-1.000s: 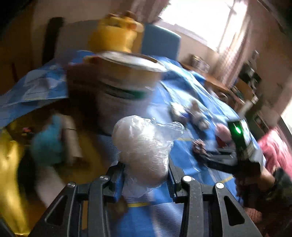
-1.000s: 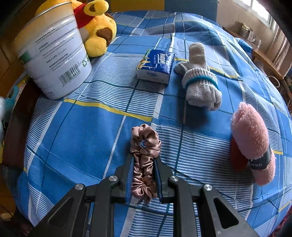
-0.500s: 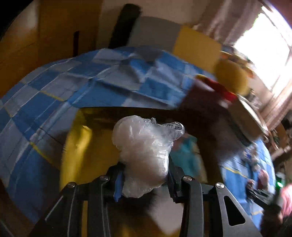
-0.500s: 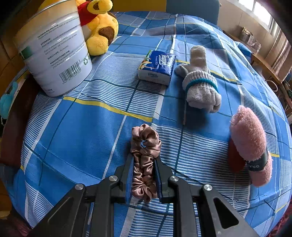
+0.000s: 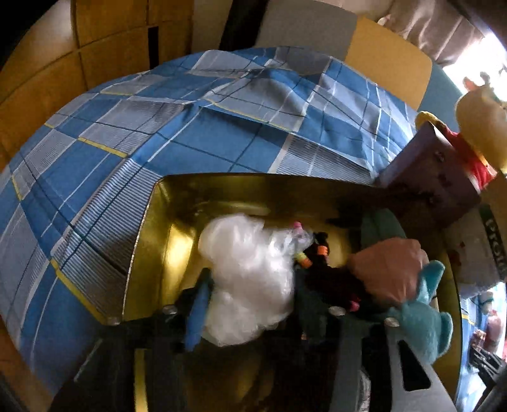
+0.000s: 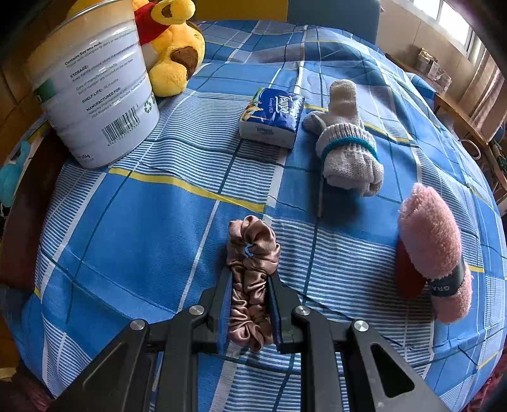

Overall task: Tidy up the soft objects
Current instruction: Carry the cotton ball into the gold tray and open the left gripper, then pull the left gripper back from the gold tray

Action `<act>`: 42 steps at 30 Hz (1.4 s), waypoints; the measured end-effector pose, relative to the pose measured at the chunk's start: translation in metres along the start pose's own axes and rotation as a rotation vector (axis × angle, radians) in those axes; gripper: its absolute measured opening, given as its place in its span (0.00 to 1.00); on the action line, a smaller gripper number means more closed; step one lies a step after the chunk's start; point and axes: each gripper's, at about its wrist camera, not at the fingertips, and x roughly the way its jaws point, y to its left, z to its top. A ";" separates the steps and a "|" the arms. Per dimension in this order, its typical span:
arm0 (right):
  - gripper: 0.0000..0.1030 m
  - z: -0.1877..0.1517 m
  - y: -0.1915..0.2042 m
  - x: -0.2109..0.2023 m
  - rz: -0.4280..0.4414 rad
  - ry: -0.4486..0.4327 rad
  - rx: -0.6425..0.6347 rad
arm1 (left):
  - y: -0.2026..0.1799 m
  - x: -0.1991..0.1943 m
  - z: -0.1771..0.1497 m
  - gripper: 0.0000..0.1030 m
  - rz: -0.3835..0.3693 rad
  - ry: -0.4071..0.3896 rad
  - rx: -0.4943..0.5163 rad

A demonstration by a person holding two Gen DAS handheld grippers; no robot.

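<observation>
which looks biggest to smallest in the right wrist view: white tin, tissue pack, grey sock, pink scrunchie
1. white tin
2. grey sock
3. pink scrunchie and tissue pack: look alike; the scrunchie is nearer the camera, so unsure.

You are working in a home, in a bedroom. A bed (image 6: 152, 222) fills both views, covered with a blue checked sheet with yellow and white lines. Household items lie on it: a yellow plush bear (image 6: 172, 47), a pack of tissues (image 6: 272, 117), a grey knitted glove (image 6: 345, 142) and a rolled pink towel (image 6: 434, 247). A padded headboard (image 5: 342, 35) stands behind the bed. Wood panelling (image 5: 104, 41) lines the wall beside it. A curtained window (image 6: 459, 28) lets in daylight, with a wooden side shelf (image 6: 456, 104) below it carrying small clutter.
</observation>
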 end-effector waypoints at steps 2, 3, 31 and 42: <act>0.19 0.000 0.000 0.000 -0.001 0.000 0.000 | 0.002 -0.005 0.001 0.70 0.010 -0.022 -0.014; 0.19 0.000 0.001 0.000 -0.002 -0.001 -0.001 | 0.003 -0.010 0.001 0.70 0.016 -0.039 -0.016; 0.19 -0.003 0.006 -0.002 -0.040 -0.026 0.018 | -0.068 -0.135 -0.106 0.84 -0.129 -0.238 0.246; 0.18 -0.002 0.011 -0.005 -0.069 -0.010 0.055 | -0.074 -0.131 -0.116 0.84 -0.171 -0.204 0.282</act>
